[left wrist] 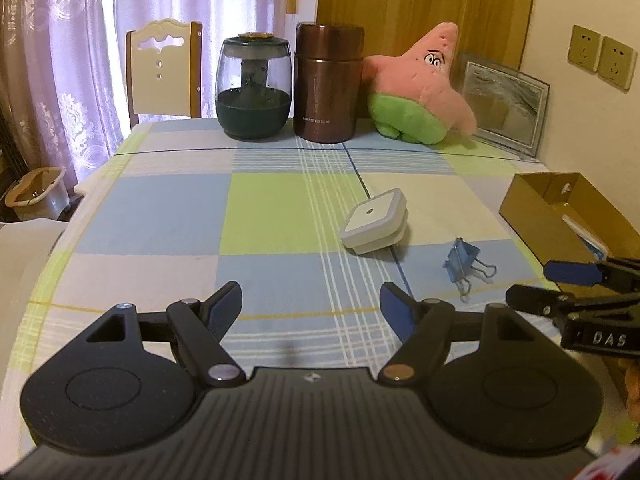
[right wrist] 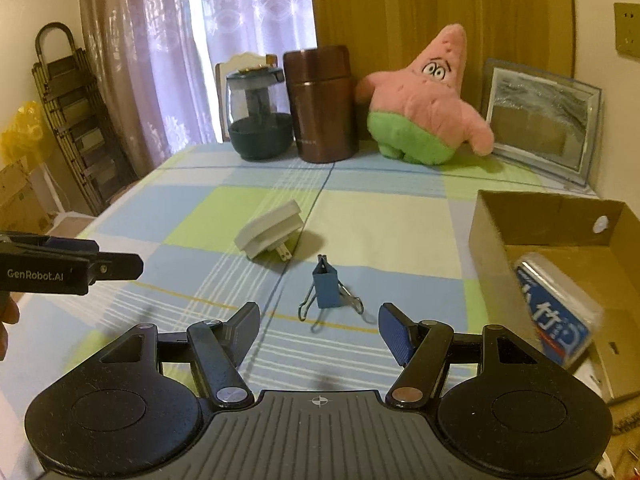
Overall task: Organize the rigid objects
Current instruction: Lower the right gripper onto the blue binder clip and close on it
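Observation:
A white plug-in night light point(left wrist: 374, 222) lies on the checked tablecloth, ahead and right of my open, empty left gripper point(left wrist: 311, 306); it also shows in the right wrist view point(right wrist: 270, 236) with its prongs toward me. A blue binder clip point(left wrist: 464, 266) stands just ahead of my open, empty right gripper point(right wrist: 319, 322), between its fingers in the right wrist view point(right wrist: 329, 290). A brown cardboard box point(right wrist: 548, 232) at the right holds a blue-and-white packet point(right wrist: 554, 312). The right gripper shows at the left wrist view's right edge point(left wrist: 532, 282). The left gripper shows in the right wrist view point(right wrist: 120, 258).
At the table's far edge stand a dark glass jar point(left wrist: 253, 88), a brown metal canister point(left wrist: 329, 84), a pink star plush point(left wrist: 420, 88) and a picture frame point(left wrist: 502, 102). A chair point(left wrist: 164, 72) stands behind the table. A folded ladder point(right wrist: 68, 120) leans at the left.

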Motion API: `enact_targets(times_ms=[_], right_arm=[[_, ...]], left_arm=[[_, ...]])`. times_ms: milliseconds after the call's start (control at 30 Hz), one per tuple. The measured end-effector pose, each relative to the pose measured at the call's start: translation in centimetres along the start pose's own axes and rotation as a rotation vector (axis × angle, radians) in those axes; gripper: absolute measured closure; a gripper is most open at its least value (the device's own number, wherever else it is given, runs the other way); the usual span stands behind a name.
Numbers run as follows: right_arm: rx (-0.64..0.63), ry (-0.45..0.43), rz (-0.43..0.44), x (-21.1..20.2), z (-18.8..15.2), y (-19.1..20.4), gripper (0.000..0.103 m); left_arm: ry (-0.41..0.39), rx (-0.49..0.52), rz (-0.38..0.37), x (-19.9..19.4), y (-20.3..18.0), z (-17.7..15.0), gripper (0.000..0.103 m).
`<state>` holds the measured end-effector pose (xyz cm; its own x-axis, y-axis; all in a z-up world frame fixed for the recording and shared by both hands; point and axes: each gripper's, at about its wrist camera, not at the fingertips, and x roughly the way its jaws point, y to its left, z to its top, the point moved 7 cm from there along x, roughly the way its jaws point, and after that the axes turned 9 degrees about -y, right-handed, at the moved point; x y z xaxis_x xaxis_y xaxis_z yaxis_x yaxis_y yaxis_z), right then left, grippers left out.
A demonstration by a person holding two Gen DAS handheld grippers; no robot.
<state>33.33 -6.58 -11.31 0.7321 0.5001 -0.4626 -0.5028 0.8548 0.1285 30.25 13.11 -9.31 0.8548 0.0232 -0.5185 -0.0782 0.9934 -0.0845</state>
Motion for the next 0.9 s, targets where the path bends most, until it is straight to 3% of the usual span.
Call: enact_targets(times_ms=[133, 600, 900], right_arm=[[-0.008, -0.001, -0.007, 1.7, -0.3, -0.4, 0.023], [-0.088, 0.025, -0.023, 6.5, -2.2, -0.3, 0.023], [-0.109, 0.028, -0.030, 7.0, -2.4, -0.2, 0.050]], left_arm=[[0.011, -0.006, -0.014, 1.7, -0.3, -0.3, 0.029], [0.013, 0.018, -0.030, 4.9, 0.4, 0.0, 0.022], [0.013, 0.000, -0.046, 5.8, 0.2, 0.0, 0.021]])
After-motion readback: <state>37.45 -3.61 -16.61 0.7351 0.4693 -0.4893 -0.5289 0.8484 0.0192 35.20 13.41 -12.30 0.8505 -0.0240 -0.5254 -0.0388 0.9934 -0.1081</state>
